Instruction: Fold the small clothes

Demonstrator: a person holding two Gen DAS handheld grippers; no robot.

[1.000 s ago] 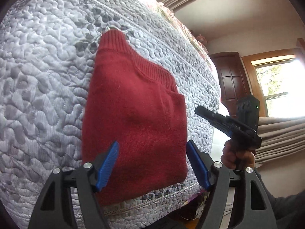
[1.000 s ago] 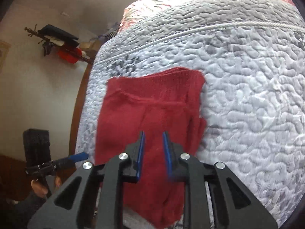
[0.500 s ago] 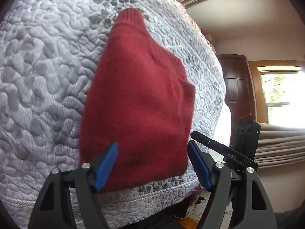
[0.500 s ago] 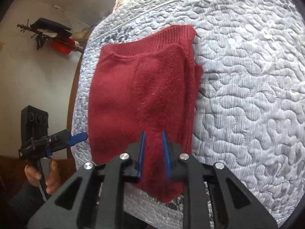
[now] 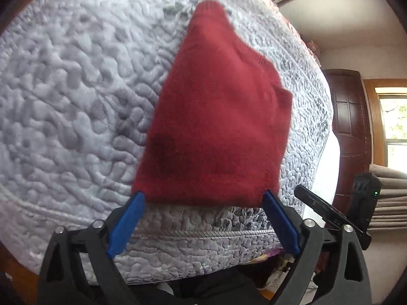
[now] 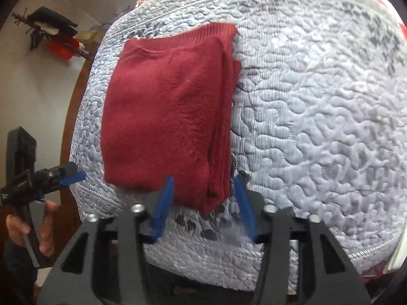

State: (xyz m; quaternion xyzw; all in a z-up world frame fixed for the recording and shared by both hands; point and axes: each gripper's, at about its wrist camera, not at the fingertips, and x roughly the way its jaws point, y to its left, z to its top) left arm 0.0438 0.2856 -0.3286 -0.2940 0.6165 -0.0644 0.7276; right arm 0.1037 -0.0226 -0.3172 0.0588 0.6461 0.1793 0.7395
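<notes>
- The folded sweater [image 5: 218, 117] is deep red all over, with a ribbed knit band along its far edge and a fuzzy plain face.
- The quilt [image 6: 318, 117] on the bed is pale grey-white, stitched in a winding, pebbled pattern, with darker grey leaf prints scattered over it.
- A corded seam line runs along the quilt's border.
- The left gripper [image 5: 203, 223] has a black frame, silver bolt heads and bright blue pads [image 5: 126, 225].
- The right gripper [image 6: 203, 206] shows the same black, silver and blue.
- The door [image 5: 348, 127] is dark reddish-brown wood.
- The wall [image 6: 33, 81] is cream.
</notes>
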